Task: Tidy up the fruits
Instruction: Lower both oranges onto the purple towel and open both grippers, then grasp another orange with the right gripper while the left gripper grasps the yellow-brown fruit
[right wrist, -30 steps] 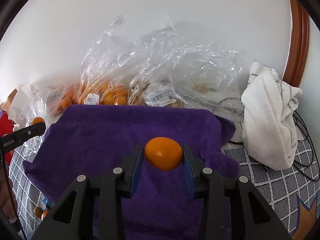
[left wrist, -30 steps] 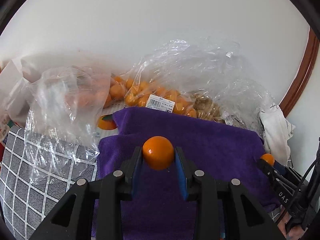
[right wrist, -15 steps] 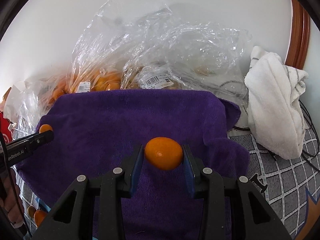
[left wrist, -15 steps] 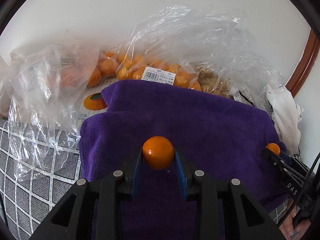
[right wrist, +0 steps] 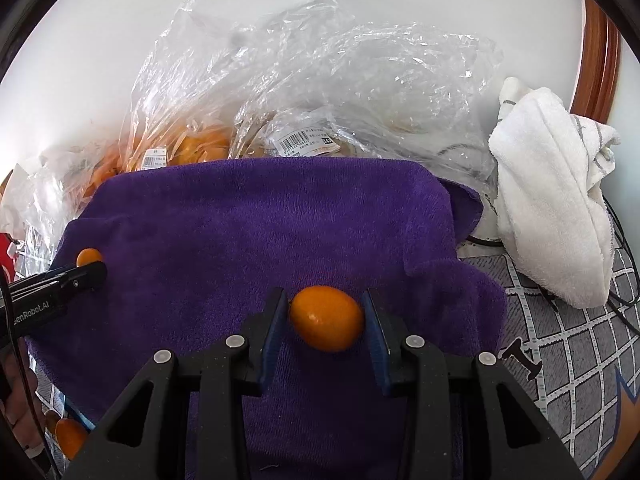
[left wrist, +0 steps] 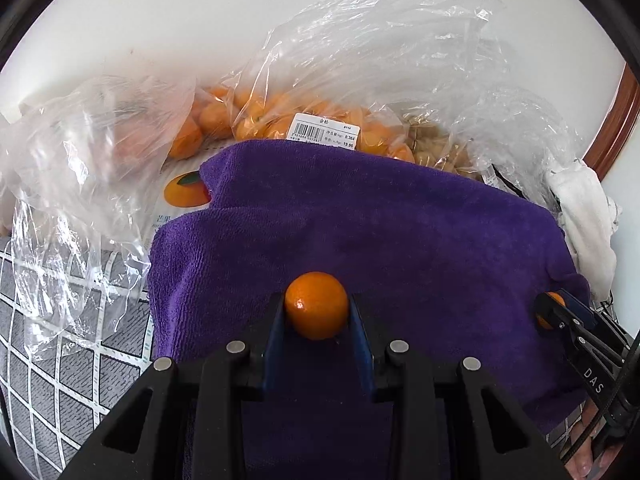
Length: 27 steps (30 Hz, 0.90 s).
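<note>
My left gripper (left wrist: 317, 310) is shut on a small round orange kumquat (left wrist: 316, 305), held just above the purple towel (left wrist: 360, 232). In the right wrist view, my right gripper (right wrist: 326, 318) is shut on a slightly longer oval kumquat (right wrist: 326, 318) over the same purple towel (right wrist: 260, 220). Each gripper shows in the other's view: the right one (left wrist: 554, 314) at the towel's right edge, the left one (right wrist: 86, 266) at its left edge, both with their fruit. Behind the towel lies a clear bag of kumquats (left wrist: 280, 120) with a price label.
More crumpled clear plastic bags (right wrist: 360, 80) pile up against the white wall. A white cloth (right wrist: 560, 208) lies right of the towel beside a wooden frame. A grey grid-patterned mat (left wrist: 52, 360) covers the surface. More loose kumquats (right wrist: 68, 436) lie at the lower left.
Both grippers have sunk toward the purple towel, which now fills more of each view. Each still holds its kumquat.
</note>
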### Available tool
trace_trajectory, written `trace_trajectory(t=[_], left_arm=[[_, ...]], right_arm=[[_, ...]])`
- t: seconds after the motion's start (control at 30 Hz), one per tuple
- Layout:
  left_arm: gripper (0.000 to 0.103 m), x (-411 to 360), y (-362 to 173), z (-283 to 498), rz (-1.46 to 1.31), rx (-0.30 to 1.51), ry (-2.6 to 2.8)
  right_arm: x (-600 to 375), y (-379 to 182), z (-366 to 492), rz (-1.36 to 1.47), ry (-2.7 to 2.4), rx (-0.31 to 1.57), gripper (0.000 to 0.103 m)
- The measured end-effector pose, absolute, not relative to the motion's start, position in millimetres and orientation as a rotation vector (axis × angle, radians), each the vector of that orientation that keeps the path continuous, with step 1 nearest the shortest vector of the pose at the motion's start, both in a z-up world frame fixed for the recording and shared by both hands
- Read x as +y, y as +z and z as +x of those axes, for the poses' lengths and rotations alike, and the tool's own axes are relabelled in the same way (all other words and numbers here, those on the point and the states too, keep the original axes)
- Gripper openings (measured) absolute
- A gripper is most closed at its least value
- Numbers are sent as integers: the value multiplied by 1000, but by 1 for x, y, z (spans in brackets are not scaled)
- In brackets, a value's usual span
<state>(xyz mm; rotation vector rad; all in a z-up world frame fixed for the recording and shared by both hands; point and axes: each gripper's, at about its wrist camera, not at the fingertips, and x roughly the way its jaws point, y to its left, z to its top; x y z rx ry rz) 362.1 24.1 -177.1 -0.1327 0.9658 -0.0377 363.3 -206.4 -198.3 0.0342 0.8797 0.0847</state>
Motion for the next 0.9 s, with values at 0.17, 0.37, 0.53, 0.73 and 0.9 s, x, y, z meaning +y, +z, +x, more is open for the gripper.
trace_trajectory(t=[0.17, 0.37, 0.53, 0.73, 0.9], left_arm=[[31, 23, -178, 364, -141, 977, -45], [48, 19, -166, 362, -159, 975, -64], [52, 16, -145, 352, -150, 949, -45], [54, 13, -122, 322, -101, 929, -31], [54, 18, -108, 288, -42, 912, 26]], right_arm=[[-207, -193, 357, 40, 97, 842, 47], [-206, -176, 343, 34, 98, 753, 62], [-203, -150, 331, 22, 85, 700, 64], [-210, -122, 301, 22, 56, 697, 65], [-216, -117, 270, 2, 3, 708, 65]])
